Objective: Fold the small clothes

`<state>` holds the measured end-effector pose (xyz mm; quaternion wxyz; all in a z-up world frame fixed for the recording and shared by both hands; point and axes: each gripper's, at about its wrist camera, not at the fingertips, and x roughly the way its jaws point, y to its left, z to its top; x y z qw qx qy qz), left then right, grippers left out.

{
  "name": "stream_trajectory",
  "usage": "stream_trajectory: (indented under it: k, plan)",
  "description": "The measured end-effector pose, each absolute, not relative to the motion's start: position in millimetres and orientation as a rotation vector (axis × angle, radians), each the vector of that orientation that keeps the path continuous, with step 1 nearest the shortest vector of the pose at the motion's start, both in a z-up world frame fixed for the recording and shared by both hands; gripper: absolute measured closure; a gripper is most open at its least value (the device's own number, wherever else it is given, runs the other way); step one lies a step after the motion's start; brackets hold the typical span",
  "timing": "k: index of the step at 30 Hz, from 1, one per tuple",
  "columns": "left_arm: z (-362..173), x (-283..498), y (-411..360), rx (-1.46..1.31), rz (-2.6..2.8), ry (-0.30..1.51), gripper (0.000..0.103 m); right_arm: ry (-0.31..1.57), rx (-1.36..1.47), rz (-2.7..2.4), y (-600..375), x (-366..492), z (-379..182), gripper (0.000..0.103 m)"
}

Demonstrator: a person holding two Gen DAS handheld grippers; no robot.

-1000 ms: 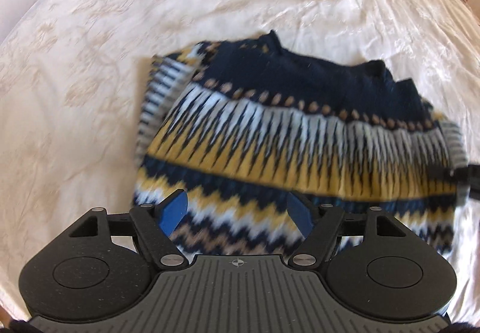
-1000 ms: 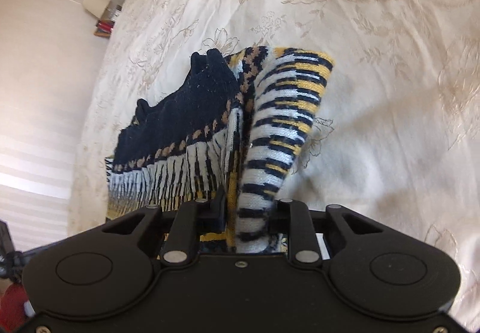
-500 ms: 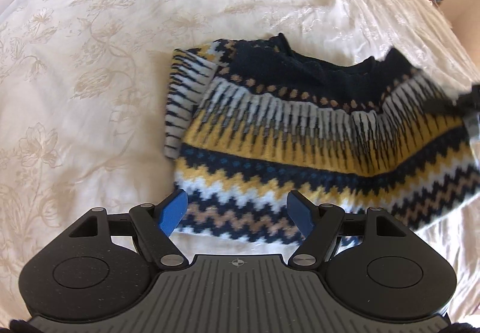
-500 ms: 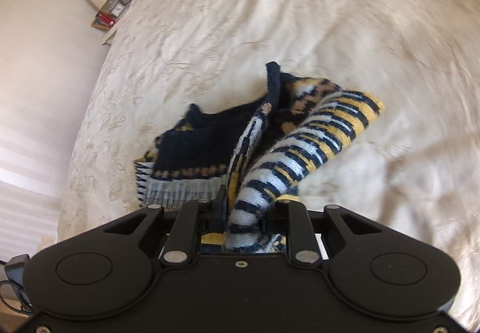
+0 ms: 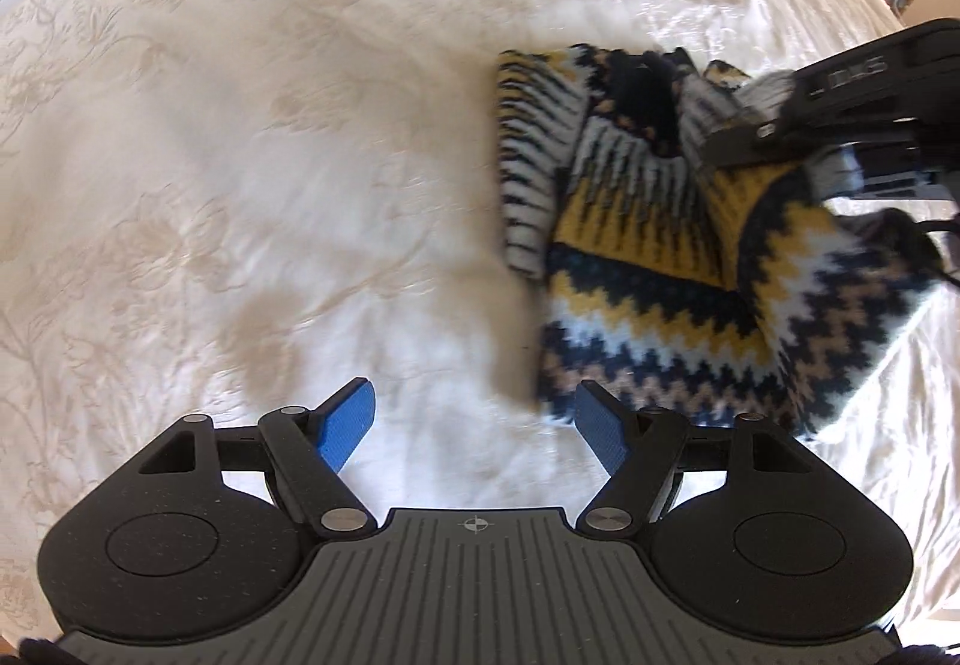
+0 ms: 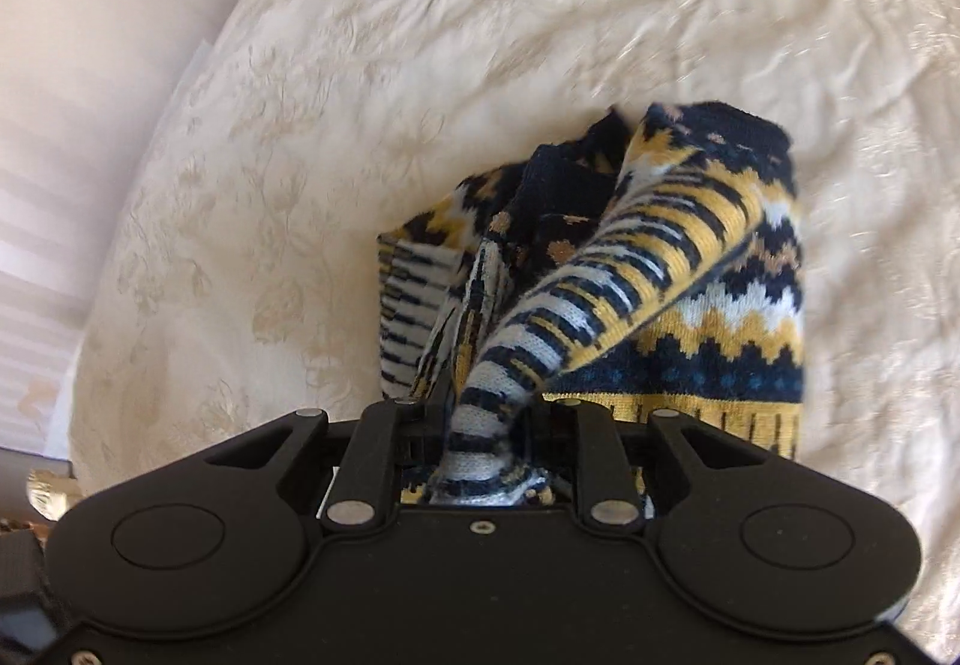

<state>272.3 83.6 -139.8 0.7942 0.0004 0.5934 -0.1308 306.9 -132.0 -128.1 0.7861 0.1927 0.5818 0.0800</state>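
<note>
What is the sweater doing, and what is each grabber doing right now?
sweater: partly folded on the bed, its right side lifted and doubled over.
right gripper: jaws shut on a striped sleeve.
left gripper: jaws open, holding nothing.
bedspread: spread out, wrinkled.

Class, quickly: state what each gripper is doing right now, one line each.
Left gripper: open, holding nothing, above the bedspread.
Right gripper: closed on the sweater sleeve.
</note>
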Motion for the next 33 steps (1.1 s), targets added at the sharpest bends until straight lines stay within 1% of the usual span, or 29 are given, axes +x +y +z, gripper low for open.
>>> stream_trajectory:
  k: [7,11,15,20,23,27,28,30,33]
  plan:
    - [-145.2,277.1,95.6,-0.006,-0.291,1.298,0.031,1.291,0.305,0.172,-101.1,318.0,-144.7,0.068]
    - [-149.9,280.6,94.7,-0.001,-0.310,1.314,0.031,1.288,0.256,0.230,-86.7,317.4,-140.6,0.056]
    - [-150.4,284.5,94.5,0.004,-0.323,1.319,0.031,1.209,0.323,0.374,-83.6,309.4,-122.3,0.056]
    - [-144.0,294.0,98.5,0.007,-0.329,1.309,0.031,1.100,0.357,0.330,-104.3,293.7,-104.0,0.056]
    - [-142.2,307.6,98.4,-0.003,-0.332,1.304,0.031,1.077,0.281,0.269,-116.3,275.4,-104.0,0.056]
    - [-136.0,329.8,97.3,-0.052,-0.348,1.292,0.031,1.052,0.111,0.263,-118.6,244.3,-102.3,0.056]
    - [-135.4,335.9,95.7,-0.065,-0.355,1.293,0.031,1.043,0.064,0.272,-114.1,235.9,-103.1,0.054]
    - [-133.9,346.7,90.3,-0.100,-0.376,1.292,0.031,1.018,-0.025,0.302,-102.1,216.7,-101.9,0.044]
    - [-132.9,361.7,79.7,-0.145,-0.409,1.295,0.031,0.970,-0.176,0.360,-74.8,191.8,-106.2,0.039]
